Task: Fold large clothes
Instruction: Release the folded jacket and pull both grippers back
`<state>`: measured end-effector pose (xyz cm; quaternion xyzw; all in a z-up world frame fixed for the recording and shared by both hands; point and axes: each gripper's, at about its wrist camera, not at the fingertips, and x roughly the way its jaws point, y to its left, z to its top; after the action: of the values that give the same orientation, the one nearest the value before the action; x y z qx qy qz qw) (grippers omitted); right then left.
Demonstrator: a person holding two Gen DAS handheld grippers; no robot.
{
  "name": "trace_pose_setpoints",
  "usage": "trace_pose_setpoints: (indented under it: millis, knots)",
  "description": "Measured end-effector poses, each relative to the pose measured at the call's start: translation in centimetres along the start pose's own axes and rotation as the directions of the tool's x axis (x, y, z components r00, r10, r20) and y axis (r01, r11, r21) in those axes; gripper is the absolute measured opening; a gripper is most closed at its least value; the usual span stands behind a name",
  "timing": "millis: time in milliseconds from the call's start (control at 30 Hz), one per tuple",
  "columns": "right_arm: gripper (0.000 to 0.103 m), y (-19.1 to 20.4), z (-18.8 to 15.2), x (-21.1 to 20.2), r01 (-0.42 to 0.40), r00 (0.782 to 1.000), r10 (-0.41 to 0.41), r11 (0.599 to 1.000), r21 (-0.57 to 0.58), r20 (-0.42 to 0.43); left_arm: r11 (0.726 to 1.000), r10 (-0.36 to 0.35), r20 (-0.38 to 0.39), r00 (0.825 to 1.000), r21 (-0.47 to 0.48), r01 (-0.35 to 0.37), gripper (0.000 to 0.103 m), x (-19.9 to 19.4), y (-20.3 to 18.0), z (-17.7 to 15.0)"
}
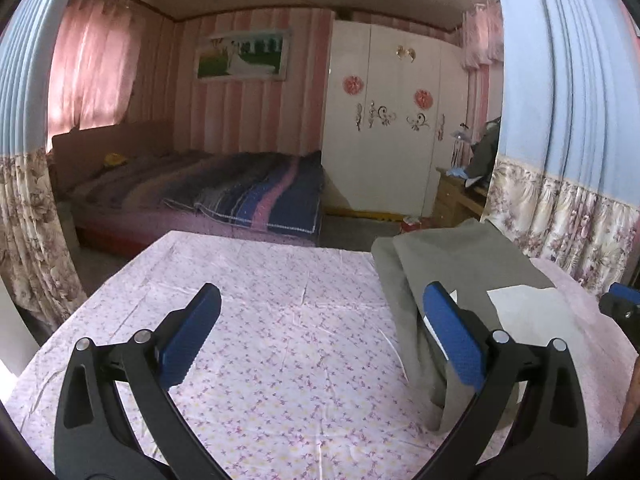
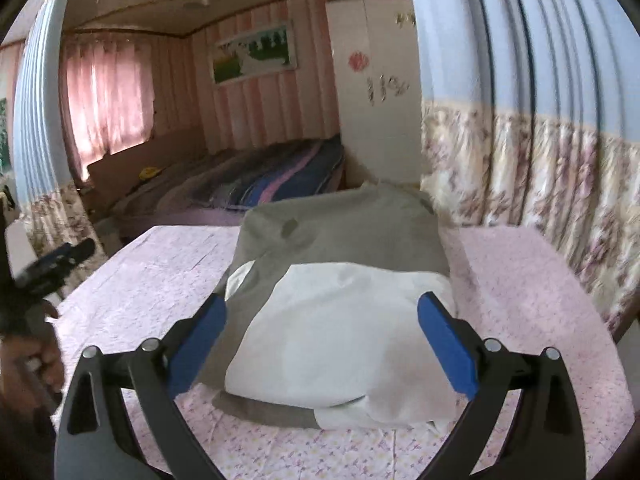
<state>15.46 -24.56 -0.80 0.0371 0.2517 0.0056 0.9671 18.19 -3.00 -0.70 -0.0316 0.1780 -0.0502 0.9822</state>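
The grey garment [image 2: 340, 236] lies folded into a compact bundle on the surface [image 1: 280, 340], towards its right-hand side near the floral curtain [image 2: 540, 168], with a white panel [image 2: 340, 340], perhaps a lining or a second layer, lapped over the near half of the garment. It looks like soft, matte woven cloth, light for its bulk and quite limp; I judge it will sag and slide open if lifted by one point, so the sound place to take hold is along a doubled edge or at two corners of the garment, pinching through all layers. The white panel looks smoother and may slip against the grey. The sheet under the garment is thin, pink-flowered and creased. The right gripper [image 2: 322, 312] hangs over the garment with its blue-padded fingers wide apart and nothing between them; the left gripper [image 1: 322, 304], beside the garment's left edge, also stands wide and empty.
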Motion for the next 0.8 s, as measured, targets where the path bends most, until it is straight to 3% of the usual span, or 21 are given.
trace_pose_setpoints:
  millis: [100, 167, 233, 300, 500, 800]
  knots:
    - [0.097, 1.0, -0.7, 0.0, 0.024, 0.999, -0.025, 0.999, -0.023, -0.029, 1.0, 0.024, 0.004, 1.0, 0.017, -0.024, 0.1, -1.0, -0.1, 0.0]
    - [0.097, 0.9, -0.7, 0.2, -0.003, 0.999, 0.003, 1.0, 0.01, -0.046, 0.999, 0.026, 0.014, 1.0, 0.031, -0.026, 0.1, -1.5, -0.5, 0.0]
    - [0.097, 0.3, -0.8, 0.4, -0.045, 0.997, 0.049, 0.997, 0.062, -0.06, 0.999, 0.007, 0.012, 1.0, 0.036, -0.008, 0.1, -2.0, -1.4, 0.2]
    - [0.097, -0.1, -0.7, 0.4, -0.041, 0.997, 0.045, 0.996, 0.081, -0.057, 0.999, -0.041, 0.014, 0.999, 0.029, 0.04, 0.1, -2.3, -1.9, 0.1]
    - [0.097, -1.0, 0.3, -1.7, 0.008, 0.999, -0.011, 0.996, 0.093, 0.035, 0.995, -0.083, 0.011, 0.996, 0.052, 0.082, 0.1, -2.8, -3.5, 0.0]
    - [0.097, -1.5, 0.3, -2.3, 0.008, 0.999, -0.012, 0.994, 0.112, 0.035, 0.999, -0.043, 0.023, 0.999, 0.013, 0.043, 0.1, -2.7, -2.2, 0.1]
